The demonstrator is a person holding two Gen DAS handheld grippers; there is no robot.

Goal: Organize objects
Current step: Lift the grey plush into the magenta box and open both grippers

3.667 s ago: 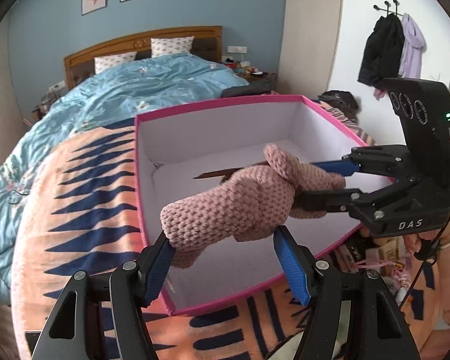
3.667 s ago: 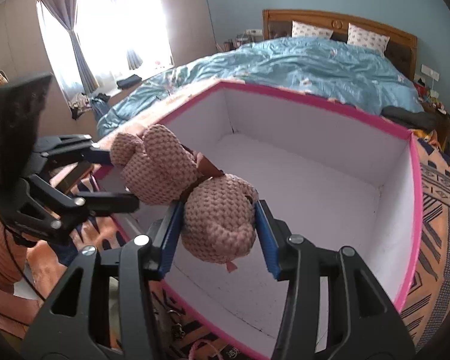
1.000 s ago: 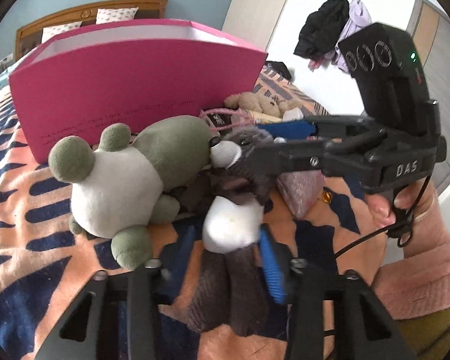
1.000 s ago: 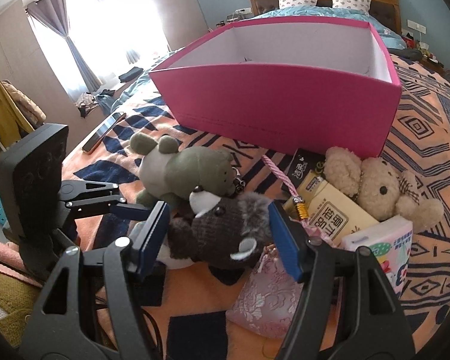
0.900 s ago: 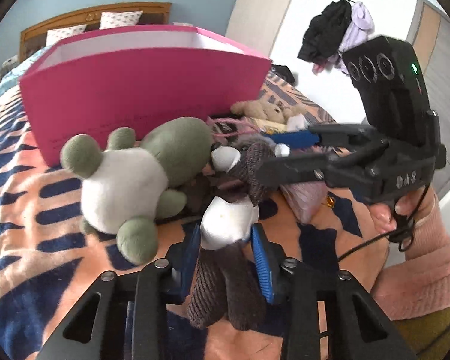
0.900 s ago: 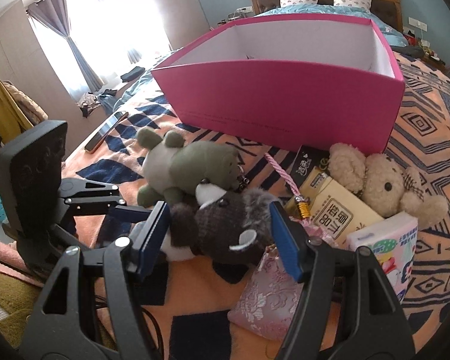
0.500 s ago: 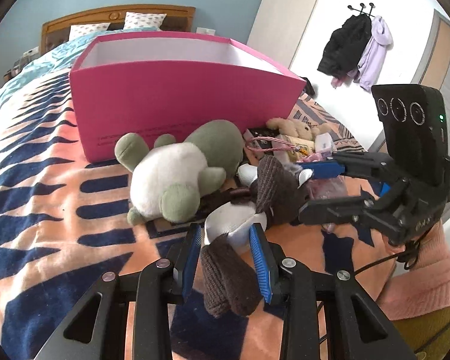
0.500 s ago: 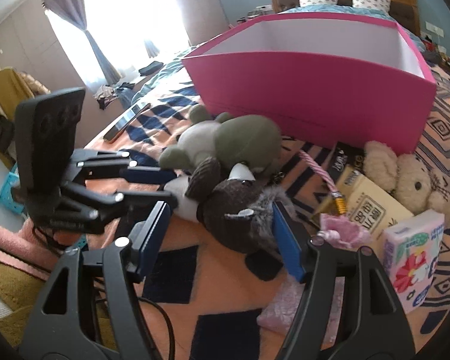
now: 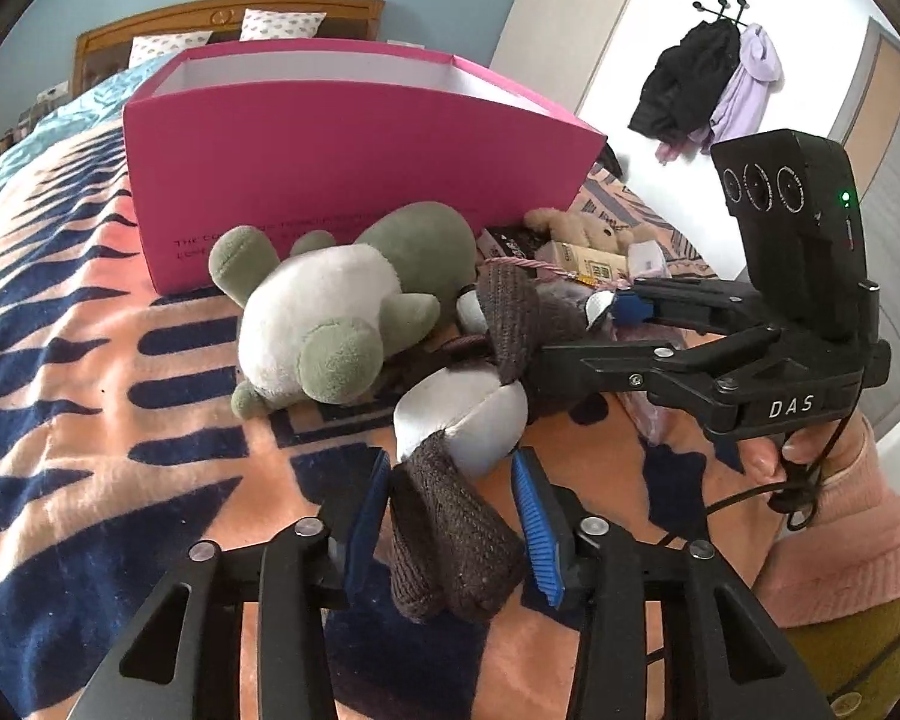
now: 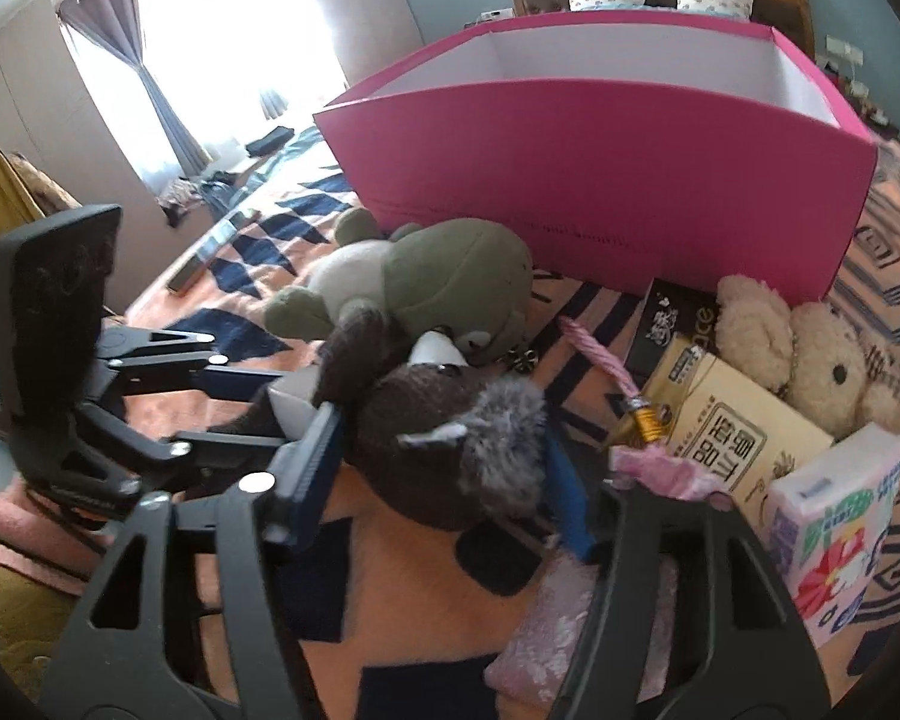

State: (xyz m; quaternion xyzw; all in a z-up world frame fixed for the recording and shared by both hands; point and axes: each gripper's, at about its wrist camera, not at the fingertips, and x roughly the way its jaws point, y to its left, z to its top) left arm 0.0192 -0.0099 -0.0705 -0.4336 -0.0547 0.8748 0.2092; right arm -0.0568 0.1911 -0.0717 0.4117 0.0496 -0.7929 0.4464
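Note:
A dark brown knitted plush with a white belly [image 9: 462, 414] lies on the patterned blanket in front of the pink box [image 9: 342, 162]. My left gripper [image 9: 450, 516] is shut on its legs. My right gripper [image 10: 444, 450] is shut on its furry grey head [image 10: 474, 450]. The right gripper also shows in the left wrist view [image 9: 606, 330], reaching in from the right. The pink box [image 10: 600, 180] stands open behind the toys; its inside floor is hidden.
A green and white plush [image 9: 330, 306] lies against the brown one, also in the right wrist view [image 10: 438, 282]. A cream teddy bear [image 10: 810, 360], a yellow packet [image 10: 732, 432], a tissue pack [image 10: 834, 528], a pink tasselled pouch [image 10: 570, 630] and a black packet [image 10: 678, 318] lie to the right.
Earlier both grippers held a pink knitted plush over the box. Both have since closed on the brown plush beside the box, and it has lifted slightly and stretched between them.

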